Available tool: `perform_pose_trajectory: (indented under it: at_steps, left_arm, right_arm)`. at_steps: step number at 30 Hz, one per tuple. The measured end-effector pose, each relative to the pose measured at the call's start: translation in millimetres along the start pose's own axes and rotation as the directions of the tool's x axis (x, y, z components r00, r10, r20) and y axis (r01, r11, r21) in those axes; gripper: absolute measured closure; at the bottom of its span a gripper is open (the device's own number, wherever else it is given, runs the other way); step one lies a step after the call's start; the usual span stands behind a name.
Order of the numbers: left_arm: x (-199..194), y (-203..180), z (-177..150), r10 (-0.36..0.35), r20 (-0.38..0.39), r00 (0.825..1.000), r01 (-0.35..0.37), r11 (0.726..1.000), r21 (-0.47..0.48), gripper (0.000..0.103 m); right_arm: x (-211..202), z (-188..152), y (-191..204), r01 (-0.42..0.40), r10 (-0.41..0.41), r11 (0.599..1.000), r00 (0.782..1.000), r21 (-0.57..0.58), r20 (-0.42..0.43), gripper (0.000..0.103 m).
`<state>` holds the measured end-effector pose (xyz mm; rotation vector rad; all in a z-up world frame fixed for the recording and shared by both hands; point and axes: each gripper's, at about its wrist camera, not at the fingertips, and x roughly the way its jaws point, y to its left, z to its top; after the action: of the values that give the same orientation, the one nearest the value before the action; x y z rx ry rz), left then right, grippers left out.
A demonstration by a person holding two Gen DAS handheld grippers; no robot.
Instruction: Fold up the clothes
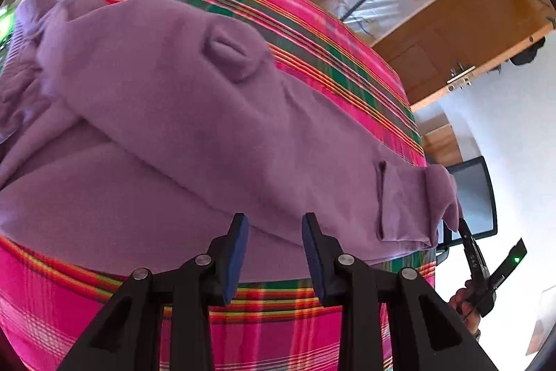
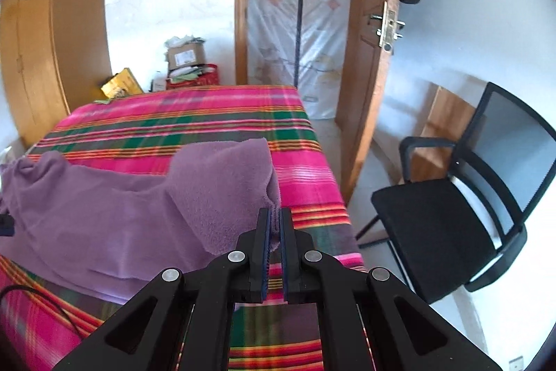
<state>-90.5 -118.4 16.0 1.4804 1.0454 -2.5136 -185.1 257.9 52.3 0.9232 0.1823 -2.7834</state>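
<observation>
A purple fleece garment (image 1: 166,113) lies spread on a bed with a pink, green and orange plaid cover (image 1: 312,33). My left gripper (image 1: 275,220) is open, its blue-padded fingers just above the garment's near edge, holding nothing. My right gripper (image 2: 274,214) is shut on a corner of the purple garment (image 2: 222,183), which is lifted and folded back from the bed's right side. In the left wrist view the right gripper (image 1: 465,232) shows at the far right, pinching that same corner.
A black mesh office chair (image 2: 451,225) stands right of the bed. A wooden door (image 2: 368,58) and plastic-covered doorway are behind. Cardboard boxes (image 2: 184,58) sit past the bed's far end. A wooden wardrobe (image 2: 52,40) is at left. A black cable (image 2: 41,301) lies near left.
</observation>
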Motion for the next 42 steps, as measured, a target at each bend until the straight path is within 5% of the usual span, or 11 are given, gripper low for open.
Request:
perform_pose_trajectory:
  at_steps: [13, 18, 21, 25, 33, 42]
  left_arm:
    - [18.7, -13.9, 4.0, 0.006, -0.039, 0.999, -0.006, 1.000, 0.009, 0.071]
    - [17.2, -9.6, 6.5, 0.009, -0.027, 1.000, -0.009, 1.000, -0.003, 0.071]
    - [13.6, -3.8, 8.1, 0.014, -0.021, 1.000, -0.014, 1.000, -0.013, 0.071]
    - [3.5, 12.5, 10.8, 0.029, -0.002, 1.000, -0.029, 0.998, -0.050, 0.071]
    - [-12.9, 43.4, 17.2, 0.063, 0.028, 0.998, -0.060, 0.991, -0.122, 0.071]
    - [-13.0, 68.5, 20.1, 0.060, 0.011, 0.998, -0.056, 0.979, -0.196, 0.071]
  right_arm:
    - [30.3, -8.6, -69.7, 0.220, -0.212, 0.972, 0.973, 0.082, -0.095, 0.098]
    - [25.9, -14.1, -77.1, 0.240, -0.229, 0.967, 0.966, 0.088, -0.117, 0.096]
    - [13.4, -11.7, -60.8, 0.178, -0.173, 0.983, 0.982, 0.053, -0.077, 0.095]
    - [-0.7, -10.6, -26.0, -0.023, 0.021, 0.999, 0.999, -0.028, -0.038, 0.082]
    - [-9.5, -19.8, 47.1, -0.232, 0.222, 0.940, 0.973, -0.250, -0.067, 0.075]
    - [14.3, -44.1, 79.3, -0.216, 0.164, 0.875, 0.974, -0.434, -0.154, 0.065]
